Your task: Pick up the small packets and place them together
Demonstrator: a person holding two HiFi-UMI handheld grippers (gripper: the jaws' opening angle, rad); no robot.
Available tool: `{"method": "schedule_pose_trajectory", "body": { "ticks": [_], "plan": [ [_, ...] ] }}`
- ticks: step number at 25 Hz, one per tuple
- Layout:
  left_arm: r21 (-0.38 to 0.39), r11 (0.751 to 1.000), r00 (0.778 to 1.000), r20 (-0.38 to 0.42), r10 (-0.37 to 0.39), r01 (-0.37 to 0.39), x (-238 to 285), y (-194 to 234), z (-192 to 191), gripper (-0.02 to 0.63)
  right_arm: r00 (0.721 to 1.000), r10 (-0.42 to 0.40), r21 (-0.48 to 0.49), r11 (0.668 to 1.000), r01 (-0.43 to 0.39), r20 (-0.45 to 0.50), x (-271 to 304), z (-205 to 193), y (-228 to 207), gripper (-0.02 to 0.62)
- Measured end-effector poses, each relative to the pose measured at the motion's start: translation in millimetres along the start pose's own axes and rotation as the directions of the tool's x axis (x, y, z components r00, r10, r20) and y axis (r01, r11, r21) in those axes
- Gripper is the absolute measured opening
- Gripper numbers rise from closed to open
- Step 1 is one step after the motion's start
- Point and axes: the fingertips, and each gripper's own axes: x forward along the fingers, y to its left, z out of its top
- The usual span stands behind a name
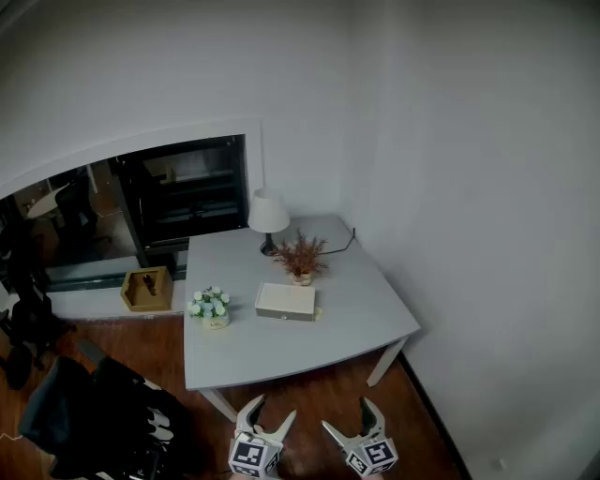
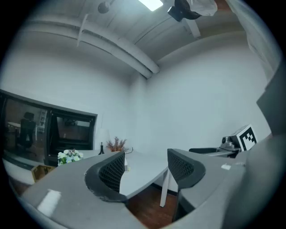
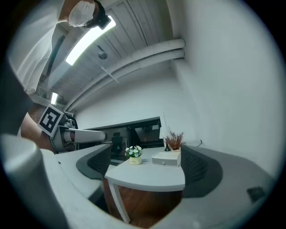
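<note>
Head view: table (image 1: 281,352) bearing lamp (image 1: 268,215), box (image 1: 286,301), flower pot (image 1: 210,307); both grippers off its near edge; only gripper views show ceiling light (image 2: 151,3) | left gripper (image 1: 274,409): jaws apart, empty | right gripper (image 1: 347,415): jaws spread wide, empty | packets: too small to make out

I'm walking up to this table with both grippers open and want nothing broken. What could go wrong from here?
1. The flower pot stands near the table's left edge; the left gripper reaching in could sweep it off.
2. The dried plant and lamp stand close behind the white box; a reach past it might topple them.
3. No small packets can be made out from here, so a hasty grab may hit the wrong thing.
</note>
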Motion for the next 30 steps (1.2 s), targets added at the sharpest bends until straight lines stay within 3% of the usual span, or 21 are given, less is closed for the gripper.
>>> {"method": "schedule_pose_trajectory", "body": {
  "ticks": [4, 10, 14, 22, 26, 30],
  "plan": [
    [-0.047, 0.999, 0.998, 0.055, -0.019, 0.021, 66, 59, -1, 0.293, 0.998, -0.058, -0.1, 0.993, 0.057, -0.012, 76, 0, -49, 0.483],
    [-0.042, 0.995, 0.995, 0.043, -0.09, 0.092, 107, 160, 23, 0.293, 0.99, -0.141, -0.102, 0.984, 0.143, 0.022, 201, 36, -36, 0.483],
    [-0.087, 0.99, 0.994, 0.032, -0.105, 0.108, 131, 200, 22, 0.285, 0.987, -0.162, -0.144, 0.977, 0.159, -0.008, 244, 37, -28, 0.483],
    [-0.055, 0.992, 0.994, 0.017, -0.11, 0.111, 168, 237, 30, 0.285, 0.977, -0.197, -0.126, 0.974, 0.186, -0.083, 286, 26, -53, 0.483],
    [-0.086, 0.991, 0.995, -0.016, -0.102, 0.1, 178, 240, 16, 0.284, 0.963, -0.221, -0.123, 0.971, 0.203, -0.156, 300, 5, -76, 0.483],
    [-0.087, 0.993, 0.994, -0.072, -0.082, 0.076, 196, 243, -9, 0.282, 0.965, -0.179, -0.134, 0.979, 0.155, -0.192, 315, -6, -83, 0.483]
  ]
}}
